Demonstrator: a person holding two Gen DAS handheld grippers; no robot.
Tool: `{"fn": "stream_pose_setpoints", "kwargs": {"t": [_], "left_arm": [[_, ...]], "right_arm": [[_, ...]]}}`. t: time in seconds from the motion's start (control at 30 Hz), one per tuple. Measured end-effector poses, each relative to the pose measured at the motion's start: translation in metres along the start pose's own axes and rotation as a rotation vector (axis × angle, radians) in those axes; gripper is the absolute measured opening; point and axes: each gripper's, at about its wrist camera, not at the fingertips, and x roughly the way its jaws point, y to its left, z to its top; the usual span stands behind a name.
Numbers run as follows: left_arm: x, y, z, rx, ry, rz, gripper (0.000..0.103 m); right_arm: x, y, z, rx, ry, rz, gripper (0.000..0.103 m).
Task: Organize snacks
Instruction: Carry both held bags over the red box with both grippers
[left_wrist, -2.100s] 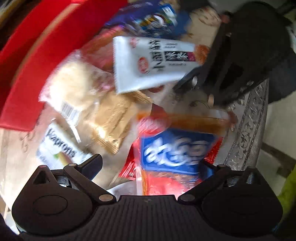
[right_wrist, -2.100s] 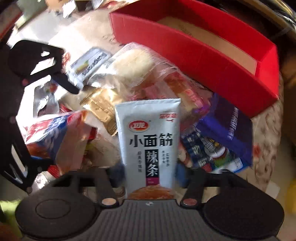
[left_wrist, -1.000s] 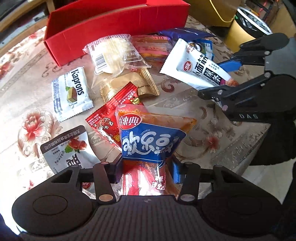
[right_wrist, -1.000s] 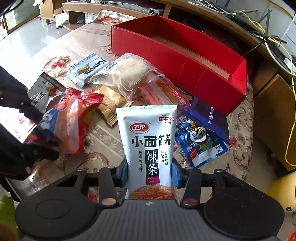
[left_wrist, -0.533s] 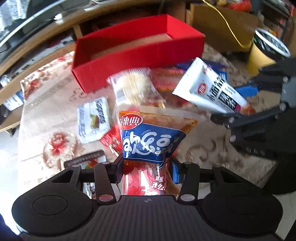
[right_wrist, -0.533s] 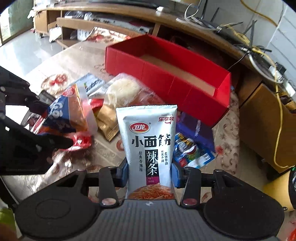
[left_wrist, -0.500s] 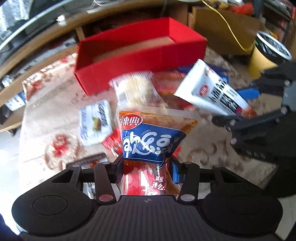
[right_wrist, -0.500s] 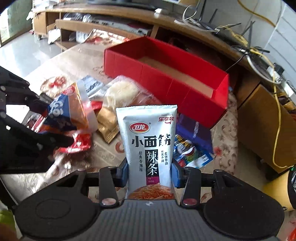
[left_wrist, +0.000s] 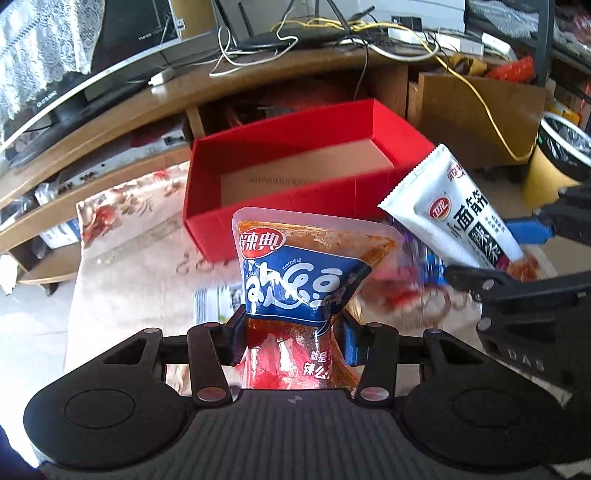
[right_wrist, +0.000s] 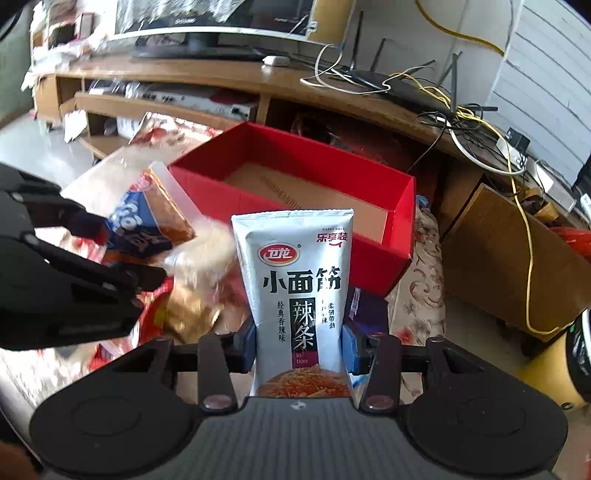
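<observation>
Two packets are in the air at once, one in each claw. Left claw (left_wrist: 291, 338) is clamped tight on the low end of the blue-and-red pouch (left_wrist: 303, 280), which stands upright above the desk (left_wrist: 122, 291), short of the red box (left_wrist: 295, 206). Right claw (right_wrist: 299, 349) is pinched just as firmly on the silver packet (right_wrist: 299, 295), also upright, its top edge level with the box's near wall in the right wrist view.

Here is the worry: both claws aim at the same open box, and from the left wrist view the silver packet already leans in close beside the pouch. If both go in together, I judge the packets or the claws could knock each other. Each grip is only on the bottom seam, so a bump could twist a slick packet loose. That pouch looks soft and oily, likely to sag or fold when released. A low carry risks catching the box's near wall. Loose snacks (right_wrist: 199, 254) lie blurred below on the desk.
</observation>
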Motion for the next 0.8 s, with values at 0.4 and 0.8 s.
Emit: {"fn": "stream_pose_setpoints", "kwargs": {"t": [0.4,0.8], "left_arm": [[0.018,0.011,0.048,-0.039,-0.065,-0.021,0.056],[0.053,0.026,0.104,-0.083,-0.099,0.013,0.056]], "right_arm": [[0.016,-0.031,0.055,0.105,-0.058,-0.008,0.036],[0.070,-0.058,0.108,0.113,-0.048,-0.026,0.036]]}}
